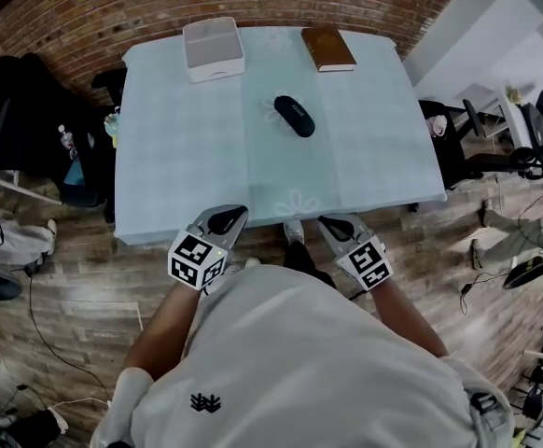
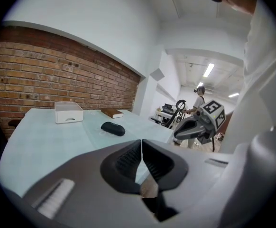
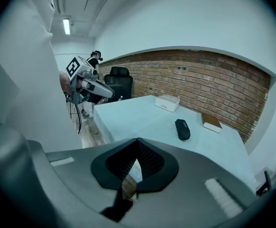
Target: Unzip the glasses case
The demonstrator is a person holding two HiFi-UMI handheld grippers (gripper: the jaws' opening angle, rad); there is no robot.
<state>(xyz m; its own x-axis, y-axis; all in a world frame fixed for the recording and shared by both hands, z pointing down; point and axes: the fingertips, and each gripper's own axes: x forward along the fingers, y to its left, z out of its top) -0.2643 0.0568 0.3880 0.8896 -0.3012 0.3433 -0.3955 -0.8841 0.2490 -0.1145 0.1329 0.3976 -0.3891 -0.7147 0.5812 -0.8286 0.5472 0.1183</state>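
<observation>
Oblong black glasses case [image 1: 294, 116] on creased tablecloth [image 1: 187, 157].

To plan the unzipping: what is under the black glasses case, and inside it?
The glasses case lies on the pale blue tablecloth. It is closed, so its inside is hidden.

My left gripper [image 1: 227, 215], grey plastic, black ribbed pads, black-and-white marker cube behind jaws: held low before torso, pointing forward and slightly down, jaw tips together, nothing between. My right gripper [image 1: 339, 224], same build: alongside, well apart from left, tilted down more steeply, jaw tips meeting, empty. Bare left forearm [image 1: 164, 329] and right forearm [image 1: 407, 317] reach forward, one from each side of torso.
</observation>
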